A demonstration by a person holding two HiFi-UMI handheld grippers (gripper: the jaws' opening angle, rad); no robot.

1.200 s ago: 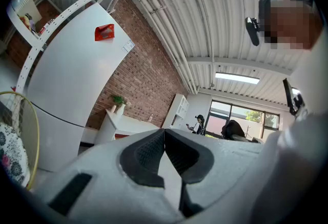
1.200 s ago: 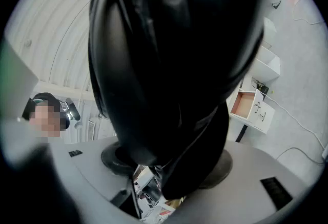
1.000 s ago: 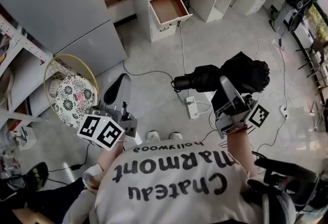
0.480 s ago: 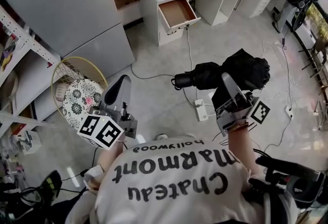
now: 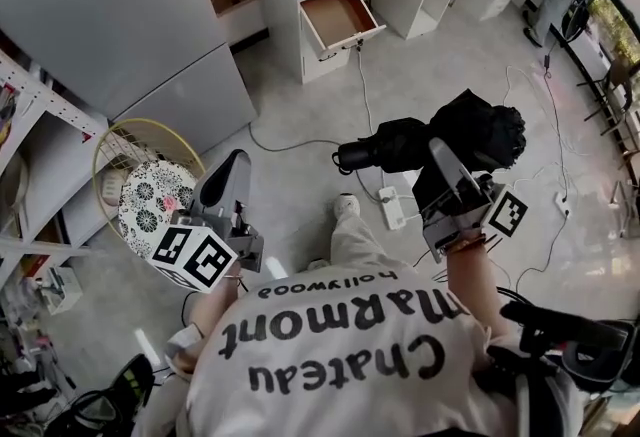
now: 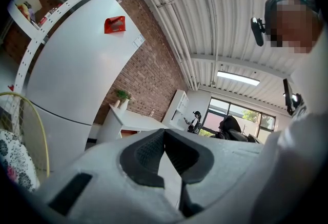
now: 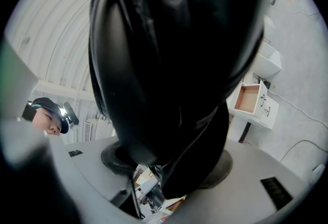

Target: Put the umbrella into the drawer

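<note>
Stepping closer, my right hand-held gripper (image 5: 437, 157) clamps the soft, probably light folded umbrella (image 5: 482, 130) mid-canopy; open drawer (image 5: 338, 15) well ahead; left hand-held gripper (image 5: 236, 161) closed, empty.

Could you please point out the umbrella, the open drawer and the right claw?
umbrella (image 5: 482, 133), head view, folded black canopy.
open drawer (image 5: 336, 15), head view, wooden bottom.
right claw (image 7: 171, 165), right gripper view, midway between fingertips.
</note>
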